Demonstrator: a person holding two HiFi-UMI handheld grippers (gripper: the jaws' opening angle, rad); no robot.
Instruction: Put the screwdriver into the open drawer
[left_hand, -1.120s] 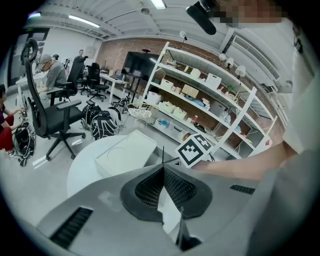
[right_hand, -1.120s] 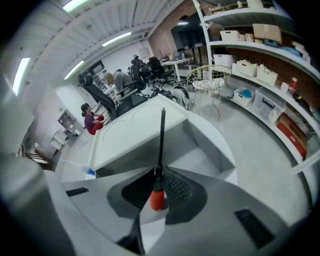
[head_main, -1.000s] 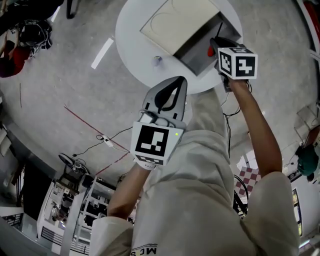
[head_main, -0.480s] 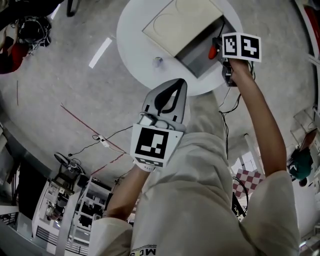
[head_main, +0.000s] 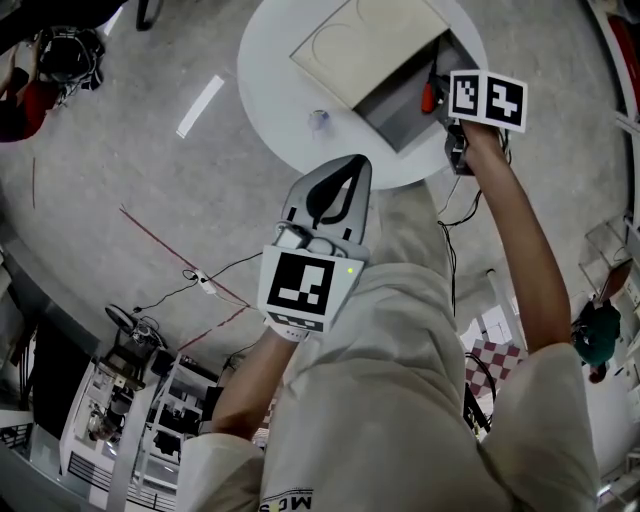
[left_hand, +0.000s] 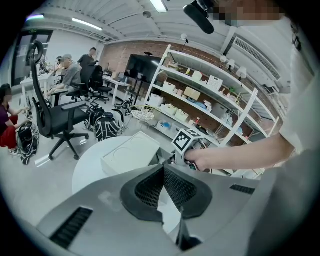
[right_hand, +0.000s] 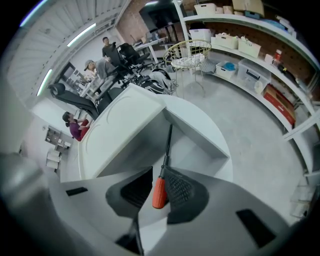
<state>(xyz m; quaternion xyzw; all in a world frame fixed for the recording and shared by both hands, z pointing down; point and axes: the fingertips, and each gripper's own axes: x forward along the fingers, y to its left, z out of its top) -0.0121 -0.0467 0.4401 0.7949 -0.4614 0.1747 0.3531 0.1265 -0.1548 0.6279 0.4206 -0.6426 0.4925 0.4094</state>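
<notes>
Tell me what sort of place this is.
Probably a lab or workshop-style shared workspace: open metal shelving loaded with storage boxes, office chairs with people seated at desks behind, and a bare concrete floor.

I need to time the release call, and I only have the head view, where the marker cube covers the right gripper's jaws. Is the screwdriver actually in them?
Observer: Yes. In the right gripper view, the right gripper has its jaws closed on the screwdriver, gripping the top of its orange handle.
Operator: Which way is the shaft pointing?
Observer: Straight ahead of the jaws and down into the open drawer. The tip reaches toward the back, under the cabinet top. I can't tell whether it touches the bottom.
</notes>
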